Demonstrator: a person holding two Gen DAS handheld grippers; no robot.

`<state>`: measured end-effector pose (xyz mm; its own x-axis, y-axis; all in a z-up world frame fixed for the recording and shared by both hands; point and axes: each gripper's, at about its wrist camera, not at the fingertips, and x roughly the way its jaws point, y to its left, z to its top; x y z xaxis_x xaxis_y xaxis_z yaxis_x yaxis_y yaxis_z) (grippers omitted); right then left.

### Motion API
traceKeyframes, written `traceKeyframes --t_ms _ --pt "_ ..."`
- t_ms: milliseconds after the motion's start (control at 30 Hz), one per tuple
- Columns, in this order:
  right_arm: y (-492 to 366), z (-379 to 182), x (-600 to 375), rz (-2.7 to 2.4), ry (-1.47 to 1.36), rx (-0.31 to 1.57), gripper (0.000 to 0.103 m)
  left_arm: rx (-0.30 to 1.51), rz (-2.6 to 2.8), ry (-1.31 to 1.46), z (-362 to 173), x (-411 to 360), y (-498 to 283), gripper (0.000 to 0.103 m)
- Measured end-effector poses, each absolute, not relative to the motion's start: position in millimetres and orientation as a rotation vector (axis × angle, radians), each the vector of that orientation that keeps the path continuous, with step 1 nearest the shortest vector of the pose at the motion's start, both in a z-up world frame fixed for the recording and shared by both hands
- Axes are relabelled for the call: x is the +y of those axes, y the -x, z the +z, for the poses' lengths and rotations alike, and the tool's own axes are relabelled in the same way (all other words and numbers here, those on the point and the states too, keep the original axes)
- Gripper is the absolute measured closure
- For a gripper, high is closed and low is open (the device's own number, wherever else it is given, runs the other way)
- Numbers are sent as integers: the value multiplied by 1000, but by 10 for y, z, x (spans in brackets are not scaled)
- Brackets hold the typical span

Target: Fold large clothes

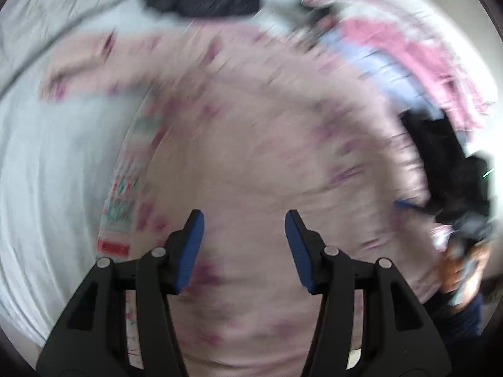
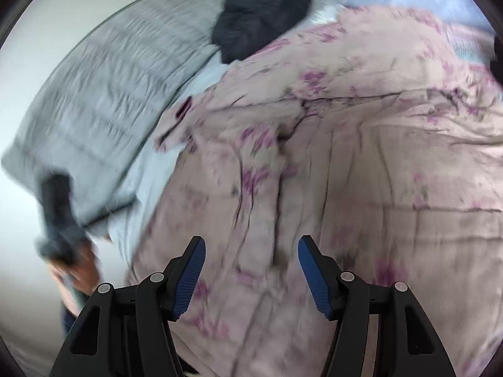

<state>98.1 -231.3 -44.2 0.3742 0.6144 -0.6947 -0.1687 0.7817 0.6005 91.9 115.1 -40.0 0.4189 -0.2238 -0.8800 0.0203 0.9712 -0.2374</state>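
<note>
White bedding [image 1: 37, 188] lies under a pale pink floral garment [image 1: 251, 144] spread flat, apparently for folding. From the left wrist, the left gripper [image 1: 244, 248] hovers above it, jaws apart and empty. From the right wrist, the right gripper [image 2: 251, 273] likewise gapes over wrinkled cloth.

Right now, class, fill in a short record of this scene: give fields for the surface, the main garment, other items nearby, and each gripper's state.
surface: white bedsheet
main garment: pale pink floral garment, spread out, creased
nearby items: dark bundled cloth; grey quilted blanket; pink and pale blue fabric pile
left gripper: open, nothing between the pads, above the garment
right gripper: open, nothing between the pads, above the garment
image quality: motion blur in both views
</note>
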Motion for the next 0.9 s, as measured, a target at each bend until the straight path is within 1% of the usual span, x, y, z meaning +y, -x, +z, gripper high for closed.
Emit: traceKeyframes --t_ms 67,100,200,333,367,400,433,467,633,700,733,833,900 --pt "-1266 -423 -2292 488 -475 1084 40 1233 -92 215 -716 1246 -934 53" --pt "-1375 -419 -2295 475 -483 1083 40 1240 -95 218 -805 1268 -902 53" --pt "-1782 -450 -2262 438 -531 1097 41 1220 -112 139 -794 1182 -765 53" --pt "-2269 -800 -2050 368 -569 1187 41 1229 -120 147 -792 1178 -693 53" --pt "-2326 -864 -1953 358 -537 1190 44 1229 -124 153 -783 1172 -677 53" --pt "-2327 -876 -1879 343 -493 1170 64 1230 -126 158 -760 1189 -699 53" --pt "-2318 -881 -1829 341 -463 1154 82 1229 -128 161 -756 1188 -701 53" --pt "-2293 -870 -1789 358 -454 1145 90 1228 -130 163 -751 1197 -696 53" --pt "-2032 -373 -1793 302 -291 969 93 1217 -144 166 -694 1204 -691 53" --pt "-1967 -297 -1743 273 -232 943 93 1240 -139 149 -740 1169 -689 53" --pt "-1971 -356 -1666 243 -169 953 93 1248 -134 137 -768 1141 -689 53" --pt "-2124 -821 -1518 165 -47 1055 93 1250 -135 101 -760 1104 -663 53" --pt "-2094 -916 -1460 155 -30 1015 92 1250 -136 150 -711 1183 -665 53"
